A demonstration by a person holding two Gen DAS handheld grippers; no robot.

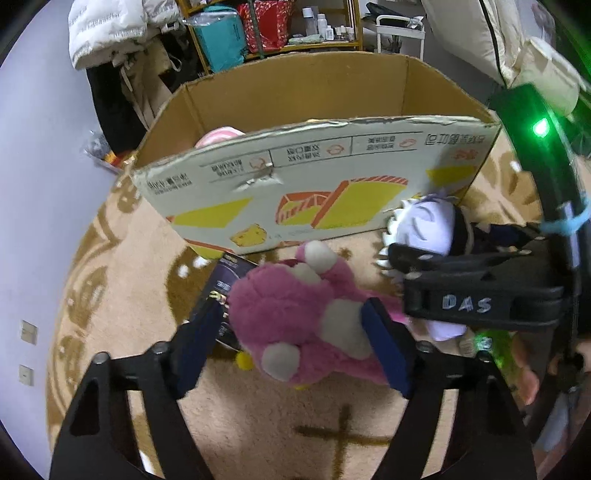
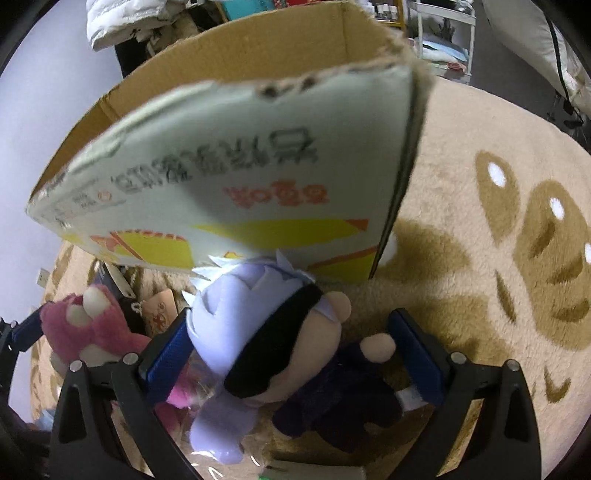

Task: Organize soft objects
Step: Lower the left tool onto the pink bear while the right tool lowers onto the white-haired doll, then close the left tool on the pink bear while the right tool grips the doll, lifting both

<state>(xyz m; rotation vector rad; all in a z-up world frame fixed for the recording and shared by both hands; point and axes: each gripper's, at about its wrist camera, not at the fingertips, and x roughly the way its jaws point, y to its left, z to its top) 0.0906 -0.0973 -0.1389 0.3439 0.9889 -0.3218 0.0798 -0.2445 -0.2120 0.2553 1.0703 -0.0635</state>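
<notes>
A pink plush bear (image 1: 295, 321) lies on the beige rug in front of a large open cardboard box (image 1: 332, 92). My left gripper (image 1: 291, 332) straddles the bear, blue pads on both sides, jaws wide. A doll with white hair, a black blindfold and dark clothes (image 2: 280, 339) lies next to the bear, between the pads of my right gripper (image 2: 295, 350), which is open around it. The right gripper also shows in the left wrist view (image 1: 461, 280), over the doll (image 1: 424, 225). The bear shows in the right wrist view (image 2: 88, 325). A pink plush (image 1: 218, 134) sits inside the box.
A dark flat package (image 1: 221, 291) lies under the bear's left side. The box (image 2: 236, 177) stands close ahead of both grippers. A shelf with bags and bottles (image 1: 273, 26) and hanging coats (image 1: 110, 33) are behind it. The patterned rug (image 2: 498, 229) extends right.
</notes>
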